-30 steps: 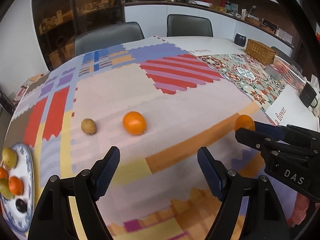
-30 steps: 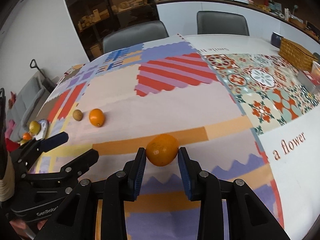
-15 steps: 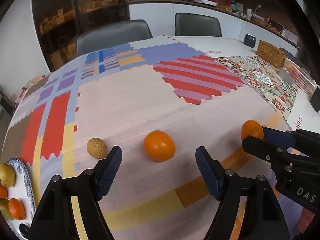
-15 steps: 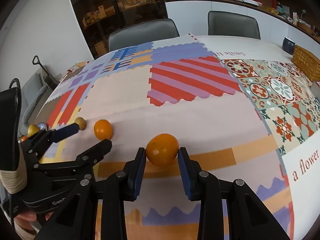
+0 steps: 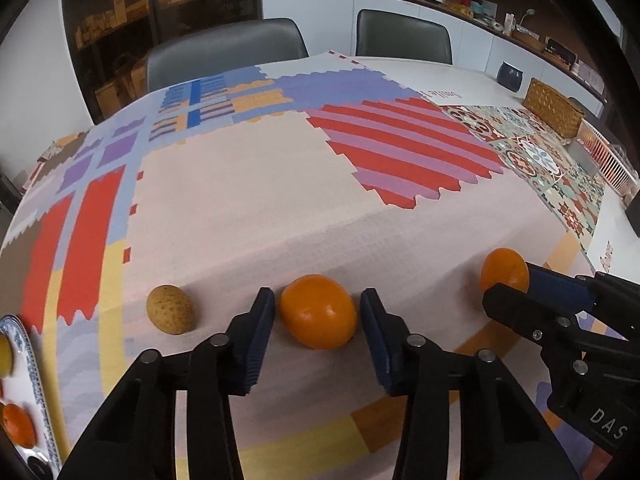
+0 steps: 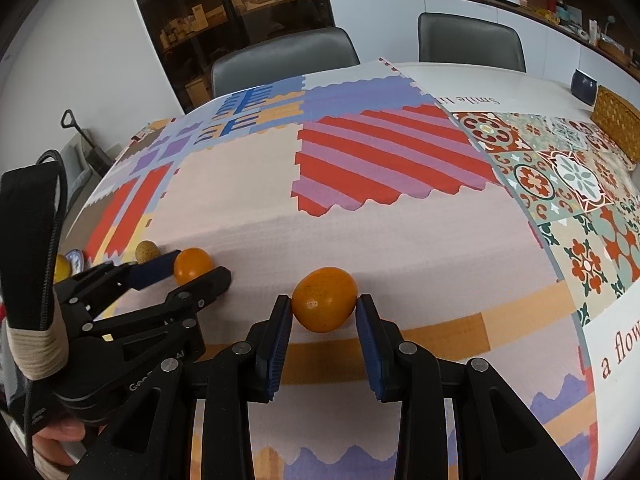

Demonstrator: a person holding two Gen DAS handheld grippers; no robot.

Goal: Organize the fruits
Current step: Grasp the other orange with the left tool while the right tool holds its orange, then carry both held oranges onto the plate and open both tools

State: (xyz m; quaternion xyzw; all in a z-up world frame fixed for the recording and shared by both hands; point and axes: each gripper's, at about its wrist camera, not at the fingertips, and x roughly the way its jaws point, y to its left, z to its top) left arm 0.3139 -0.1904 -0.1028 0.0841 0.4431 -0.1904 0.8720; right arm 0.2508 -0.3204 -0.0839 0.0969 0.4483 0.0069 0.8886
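Two oranges engaged. Left gripper point(image 5: 318, 312) advanced since 0.5 s ago, jaws apart, narrowed around tablecloth orange point(image 5: 318, 311), untouched. Right gripper point(image 6: 324, 312) kept clamped on second orange point(image 6: 324, 299). Plate point(image 5: 34, 376) at left; grasp judged imminent.

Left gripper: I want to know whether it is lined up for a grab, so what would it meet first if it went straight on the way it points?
The left gripper would meet the orange on the tablecloth, already between its open jaws, probably at once.
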